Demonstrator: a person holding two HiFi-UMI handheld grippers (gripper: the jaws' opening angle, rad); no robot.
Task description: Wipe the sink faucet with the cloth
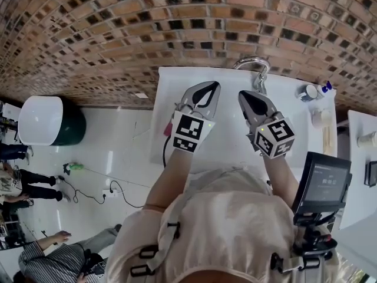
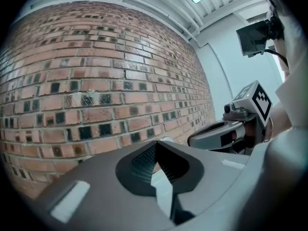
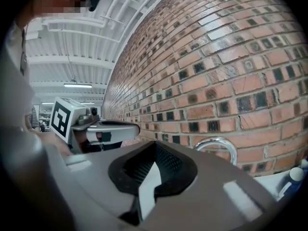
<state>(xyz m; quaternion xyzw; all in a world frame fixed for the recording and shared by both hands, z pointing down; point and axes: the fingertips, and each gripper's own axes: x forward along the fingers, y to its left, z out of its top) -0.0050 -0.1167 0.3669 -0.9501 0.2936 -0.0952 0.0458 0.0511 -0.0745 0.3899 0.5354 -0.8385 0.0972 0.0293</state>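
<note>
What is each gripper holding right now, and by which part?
Nothing is held. The left gripper and the right gripper are both shut and empty, raised in front of the brick wall.

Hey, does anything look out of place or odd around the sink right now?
Nothing is spilled or askew on the counter. One oddity: no cloth shows anywhere. The left gripper and right gripper are both shut and empty, short of the faucet.

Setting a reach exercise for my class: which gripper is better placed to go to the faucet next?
Right, probably. In the head view the right gripper sits closer to the faucet, almost directly below it, while the left gripper is further off to the left. Both are shut and hold nothing.
</note>
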